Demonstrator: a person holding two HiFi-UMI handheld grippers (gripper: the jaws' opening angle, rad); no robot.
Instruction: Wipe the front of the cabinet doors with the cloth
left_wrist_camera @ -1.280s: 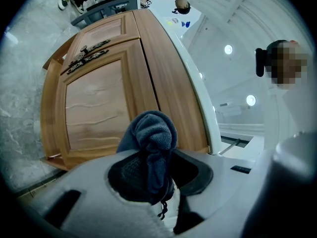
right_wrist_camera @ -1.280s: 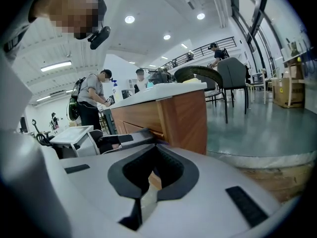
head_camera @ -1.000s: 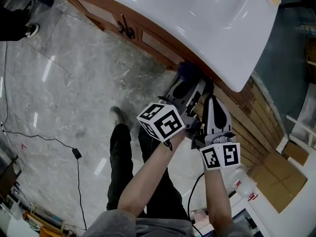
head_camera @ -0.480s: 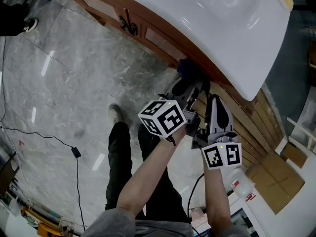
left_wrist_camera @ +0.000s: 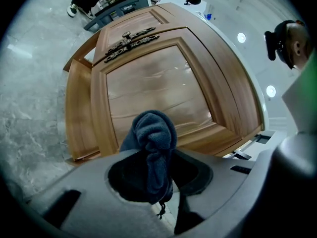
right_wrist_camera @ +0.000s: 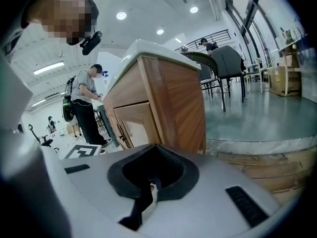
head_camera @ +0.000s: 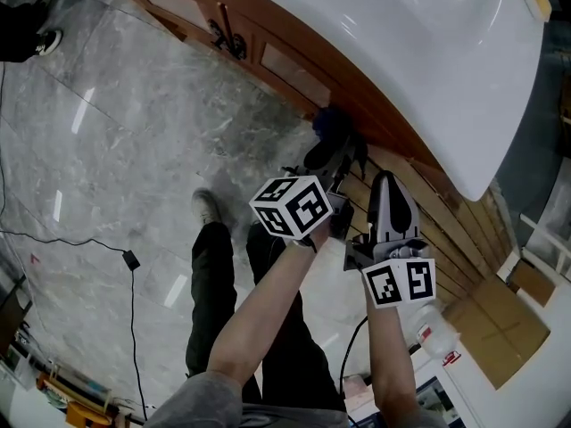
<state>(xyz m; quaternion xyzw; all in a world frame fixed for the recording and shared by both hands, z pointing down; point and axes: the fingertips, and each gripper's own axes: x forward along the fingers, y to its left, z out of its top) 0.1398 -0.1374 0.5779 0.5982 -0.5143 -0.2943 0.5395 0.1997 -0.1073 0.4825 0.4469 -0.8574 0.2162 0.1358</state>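
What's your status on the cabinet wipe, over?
Left gripper shut on cloth. Right gripper shut, empty. Cloth at lower door panel, contact unclear. Nothing in the way.

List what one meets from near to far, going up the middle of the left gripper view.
left gripper → cloth held in its jaws → cabinet door → dark ornate handles

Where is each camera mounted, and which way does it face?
Head view: on the person's head, steeply down on forearms, legs, left tool, right tool.
Left gripper view: on the left tool, facing the cabinet door; jaws hold the cloth.
Right gripper view: on the right tool, facing the cabinet's side.
Shared: head and left views show the cloth.
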